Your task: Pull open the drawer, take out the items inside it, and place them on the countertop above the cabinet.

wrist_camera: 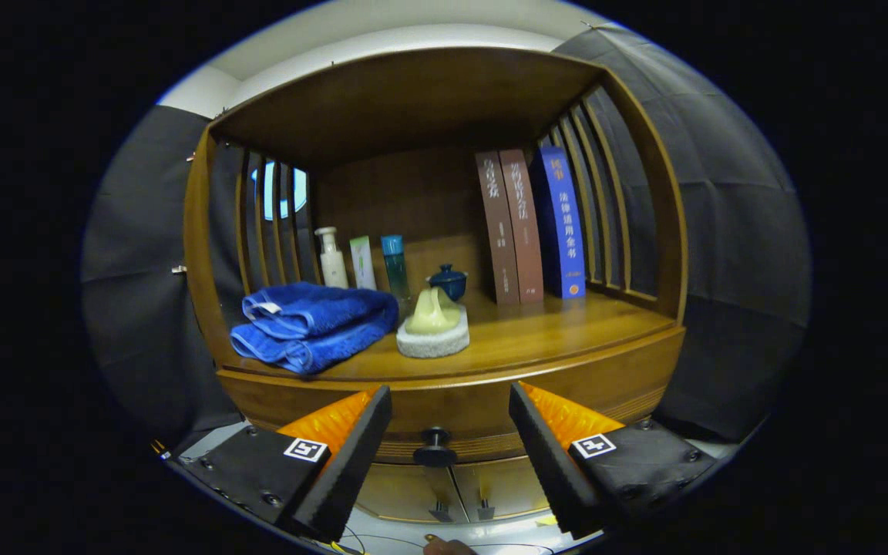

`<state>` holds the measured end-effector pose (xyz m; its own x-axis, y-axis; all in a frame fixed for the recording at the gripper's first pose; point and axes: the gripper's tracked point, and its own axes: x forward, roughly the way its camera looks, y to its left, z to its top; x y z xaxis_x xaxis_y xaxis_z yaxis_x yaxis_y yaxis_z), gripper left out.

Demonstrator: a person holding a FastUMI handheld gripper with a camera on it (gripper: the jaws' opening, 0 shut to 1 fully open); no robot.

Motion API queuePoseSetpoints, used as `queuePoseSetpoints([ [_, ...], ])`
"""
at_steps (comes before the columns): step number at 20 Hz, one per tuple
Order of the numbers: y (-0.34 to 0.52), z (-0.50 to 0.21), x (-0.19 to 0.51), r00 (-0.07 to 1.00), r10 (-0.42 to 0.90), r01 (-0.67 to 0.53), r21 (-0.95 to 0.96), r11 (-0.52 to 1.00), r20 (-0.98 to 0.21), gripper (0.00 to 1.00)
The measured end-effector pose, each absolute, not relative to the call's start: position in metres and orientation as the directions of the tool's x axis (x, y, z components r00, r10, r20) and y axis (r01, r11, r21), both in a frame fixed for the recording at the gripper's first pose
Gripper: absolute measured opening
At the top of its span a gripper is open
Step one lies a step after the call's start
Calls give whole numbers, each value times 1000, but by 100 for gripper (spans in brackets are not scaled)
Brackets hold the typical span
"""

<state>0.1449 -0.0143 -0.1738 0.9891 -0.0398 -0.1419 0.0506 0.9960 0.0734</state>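
Gripper (450,401): spread wide, nothing held; the two fingers are seen at the lower centre of the frame, one to each side of the drawer knob.
Drawer knob (435,446): a small dark round knob on a short stem, seen low in the frame between the fingers and apart from both; it is judged rigid and smooth, and is best pinched from both sides behind its head so that the pull cannot slip off.
Drawer front (482,408): a curved wooden panel under the countertop, shown closed; its contents are hidden, so their weight and stiffness cannot be told. A stiff, straight-sliding pull is expected.
Countertop (560,327): the wooden shelf surface across the middle of the frame; bare wood is seen right of centre, where removed items may be set.
Blue towel (309,324): folded, soft, at centre left on the countertop.
Soap dish (434,327): a pale lump on a white pad, just right of the towel.
Bottles (332,258): a row of small upright containers behind the towel, easily toppled.
Books (529,227): three upright volumes at upper right of centre.
Lower cabinet doors (459,486): two closed doors beneath the drawer, at bottom centre.
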Motion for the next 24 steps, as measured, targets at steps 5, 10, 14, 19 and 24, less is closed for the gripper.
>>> queuePoseSetpoints([
  [5, 3, -72, 103, 997, -7, 8, 19, 1000, -70, 99],
  [10, 21, -1, 62, 999, 25, -24, 28, 999, -38, 99],
  [14, 21, 31, 31, 1000, 16, -16, 44, 999, -6, 99],
  [19, 17, 35, 12, 1000, 18, -18, 68, 998, 0, 99],
  [24, 12, 37, 12, 1000, 13, -14, 64, 998, 4, 99],
])
